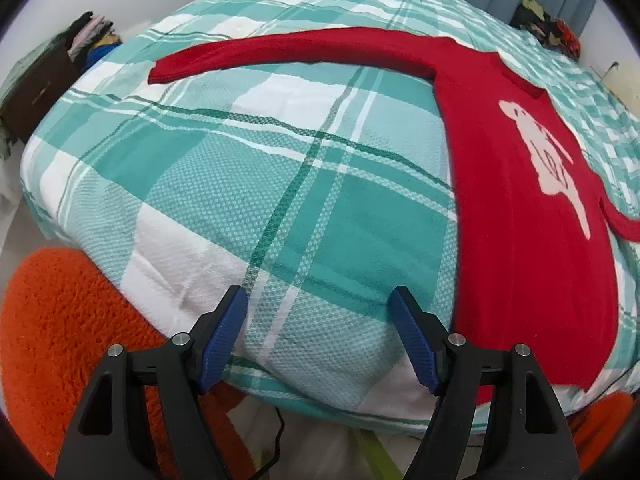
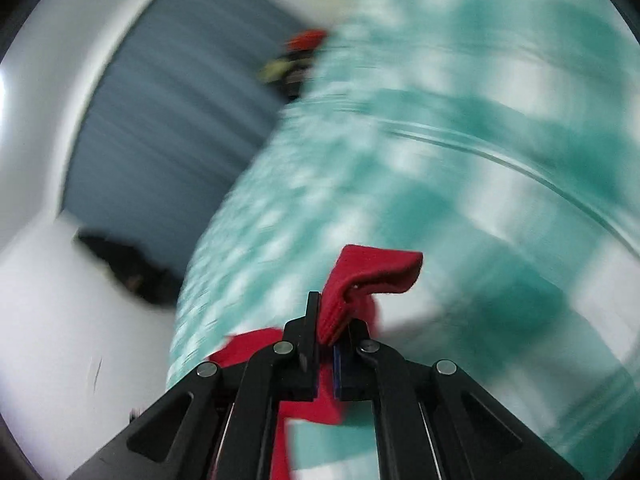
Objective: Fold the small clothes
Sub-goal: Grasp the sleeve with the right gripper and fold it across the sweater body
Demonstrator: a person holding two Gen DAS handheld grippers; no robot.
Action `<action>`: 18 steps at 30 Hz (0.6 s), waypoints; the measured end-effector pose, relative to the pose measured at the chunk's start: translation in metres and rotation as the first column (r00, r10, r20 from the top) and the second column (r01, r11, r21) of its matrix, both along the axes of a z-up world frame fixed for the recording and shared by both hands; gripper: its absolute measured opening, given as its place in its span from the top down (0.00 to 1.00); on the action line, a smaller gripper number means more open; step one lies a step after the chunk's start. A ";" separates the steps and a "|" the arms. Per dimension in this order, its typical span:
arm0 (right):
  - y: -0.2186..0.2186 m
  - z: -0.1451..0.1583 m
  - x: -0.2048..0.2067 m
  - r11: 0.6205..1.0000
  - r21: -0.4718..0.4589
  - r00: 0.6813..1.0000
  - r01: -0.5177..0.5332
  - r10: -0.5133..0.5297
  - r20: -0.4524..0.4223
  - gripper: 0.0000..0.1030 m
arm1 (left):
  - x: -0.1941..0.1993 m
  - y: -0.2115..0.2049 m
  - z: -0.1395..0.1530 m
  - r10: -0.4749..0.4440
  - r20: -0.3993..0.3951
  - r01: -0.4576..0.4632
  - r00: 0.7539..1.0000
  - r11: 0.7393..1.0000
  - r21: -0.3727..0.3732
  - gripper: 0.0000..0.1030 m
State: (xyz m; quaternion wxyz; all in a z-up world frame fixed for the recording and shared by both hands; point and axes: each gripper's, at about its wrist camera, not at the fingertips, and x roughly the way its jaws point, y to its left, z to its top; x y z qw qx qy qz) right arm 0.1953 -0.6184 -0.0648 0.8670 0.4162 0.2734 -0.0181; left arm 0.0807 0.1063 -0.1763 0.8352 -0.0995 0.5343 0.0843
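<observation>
risk: our right hand-held gripper point(image 2: 328, 320) pinches only the red sweater's cuff point(image 2: 372, 276), could slip out | left hand-held gripper point(image 1: 320, 312) gapes empty over the bed point(image 1: 240, 200)

Bedroom, plaid bedspread point(image 1: 280, 168), clothes pile point(image 1: 90, 34)

Sweater point(image 1: 520, 216) red, pale pink motif on front. Bedspread point(image 1: 248, 184) teal-white plaid, dark green lines. Rug point(image 1: 60, 340) orange. Gripper pads point(image 1: 224, 340) blue.

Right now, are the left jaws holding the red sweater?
No, the left gripper has open jaws over bare checked bedcover, beside the red sweater.
</observation>
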 end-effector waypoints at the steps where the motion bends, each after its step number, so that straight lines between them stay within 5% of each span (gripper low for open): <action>1: 0.019 0.020 0.012 0.998 -0.024 0.998 -0.056 0.056 0.030 0.96 | 0.000 0.000 0.000 0.000 0.003 0.000 1.000 1.000 -0.005 0.25; 7: 0.183 0.095 0.090 0.916 -0.119 0.912 -0.383 0.396 0.110 0.96 | -0.003 0.009 0.001 0.008 0.013 -0.008 1.000 0.998 -0.060 0.25; 10: 0.259 0.093 0.114 0.861 -0.166 0.862 -0.480 0.498 0.091 0.96 | -0.006 0.016 0.002 0.026 0.014 -0.024 1.000 0.995 -0.092 0.25; 14: 0.349 0.054 0.144 0.801 -0.102 0.801 -0.589 0.596 0.056 0.92 | -0.007 0.022 0.002 0.049 0.013 -0.047 0.999 0.992 -0.121 0.25; 15: 0.364 0.037 0.147 0.787 -0.068 0.786 -0.613 0.616 0.044 0.87 | -0.007 0.023 0.001 0.052 0.011 -0.050 0.999 0.991 -0.124 0.25; 18: 0.415 -0.013 0.152 0.737 -0.031 0.736 -0.675 0.669 -0.105 0.38 | -0.006 0.022 0.000 0.053 0.008 -0.052 0.999 0.991 -0.127 0.25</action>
